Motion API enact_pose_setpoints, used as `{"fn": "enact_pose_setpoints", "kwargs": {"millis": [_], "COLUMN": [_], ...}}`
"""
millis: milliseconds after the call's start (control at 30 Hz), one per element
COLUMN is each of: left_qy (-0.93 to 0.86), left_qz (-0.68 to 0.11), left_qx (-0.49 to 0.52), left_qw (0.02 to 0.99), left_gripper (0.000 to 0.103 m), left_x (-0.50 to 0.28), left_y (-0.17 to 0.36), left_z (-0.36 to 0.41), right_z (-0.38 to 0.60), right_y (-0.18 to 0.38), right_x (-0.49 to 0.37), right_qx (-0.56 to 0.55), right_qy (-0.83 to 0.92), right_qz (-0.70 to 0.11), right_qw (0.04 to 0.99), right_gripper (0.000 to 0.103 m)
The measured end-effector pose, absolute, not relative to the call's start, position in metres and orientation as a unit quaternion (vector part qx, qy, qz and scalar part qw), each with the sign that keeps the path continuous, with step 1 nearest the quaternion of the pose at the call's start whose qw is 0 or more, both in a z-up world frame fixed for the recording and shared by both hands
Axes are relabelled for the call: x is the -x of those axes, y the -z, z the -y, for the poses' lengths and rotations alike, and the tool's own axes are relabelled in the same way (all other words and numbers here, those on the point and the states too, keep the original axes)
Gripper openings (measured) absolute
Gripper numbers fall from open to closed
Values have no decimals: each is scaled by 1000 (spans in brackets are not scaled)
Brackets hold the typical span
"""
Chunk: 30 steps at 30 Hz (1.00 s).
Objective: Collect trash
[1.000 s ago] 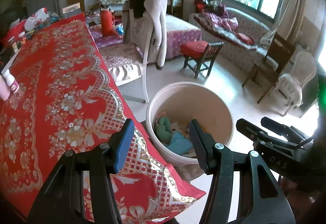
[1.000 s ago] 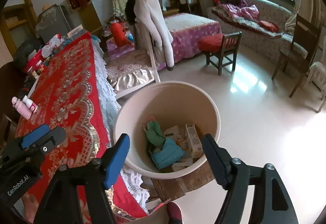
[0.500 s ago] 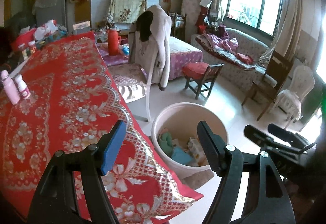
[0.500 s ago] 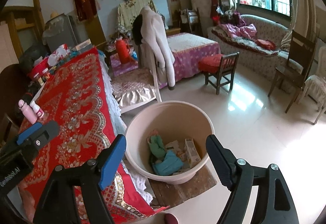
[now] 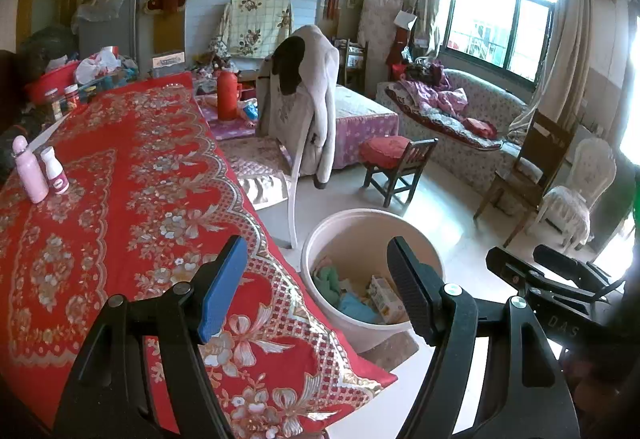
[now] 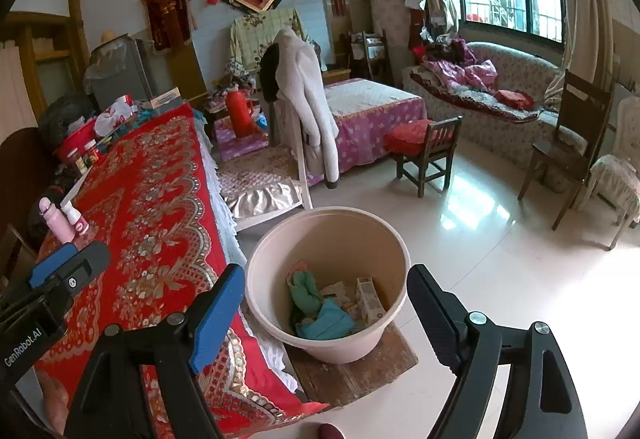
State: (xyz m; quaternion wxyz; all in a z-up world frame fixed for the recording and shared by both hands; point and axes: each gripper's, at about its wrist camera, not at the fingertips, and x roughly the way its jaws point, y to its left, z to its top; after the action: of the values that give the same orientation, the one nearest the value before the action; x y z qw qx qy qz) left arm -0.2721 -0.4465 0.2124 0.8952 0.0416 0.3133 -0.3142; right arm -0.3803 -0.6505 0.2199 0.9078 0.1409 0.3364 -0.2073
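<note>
Trash bucket (image 6: 328, 279) sits on the floor on a wooden board (image 6: 352, 371), just beside the corner of the table with the red cloth (image 5: 120, 199). Already in it: a green rag (image 6: 304, 289), something blue (image 6: 326, 323), a small carton (image 6: 370, 299) and paper scraps. So part of the collecting looks done.

On the table near me I see no loose trash. What stands there is a pink bottle (image 5: 30, 175) and a small white bottle (image 5: 56, 171), upright, side by side at the far left edge. At the far end there is a clutter of jars, a red basin (image 5: 48, 83) and plastic bags (image 5: 100, 59); too small to tell whether any of it is rubbish. My guess is that the near stretch is finished and anything left would be at that far end.

My left gripper (image 5: 316, 287) is held above the table corner, fingers spread wide, nothing between them. It points forward and slightly down, with the bucket showing through the gap.

My right gripper (image 6: 324, 315) is also spread wide and empty, raised over the floor side, with the bucket framed between its fingers. The left tool shows at this view's left edge, over the cloth. Both tools are level with each other, side by side, neither touching anything.
</note>
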Motion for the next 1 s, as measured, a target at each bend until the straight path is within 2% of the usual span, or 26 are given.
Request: {"fn": "enact_pose_setpoints", "kwargs": {"millis": [1000], "left_qy": [307], "left_qz": [-289], "left_qx": [-52], "left_qw": [905], "left_gripper": [72], "left_x": [296], "left_y": [-225], "left_z": [427], "right_z": [626], "right_y": [-236], "right_x": [395], "right_qx": [-123], "right_qy": [206], "right_qz": [-313], "right_qw": [919], "right_gripper": [83]}}
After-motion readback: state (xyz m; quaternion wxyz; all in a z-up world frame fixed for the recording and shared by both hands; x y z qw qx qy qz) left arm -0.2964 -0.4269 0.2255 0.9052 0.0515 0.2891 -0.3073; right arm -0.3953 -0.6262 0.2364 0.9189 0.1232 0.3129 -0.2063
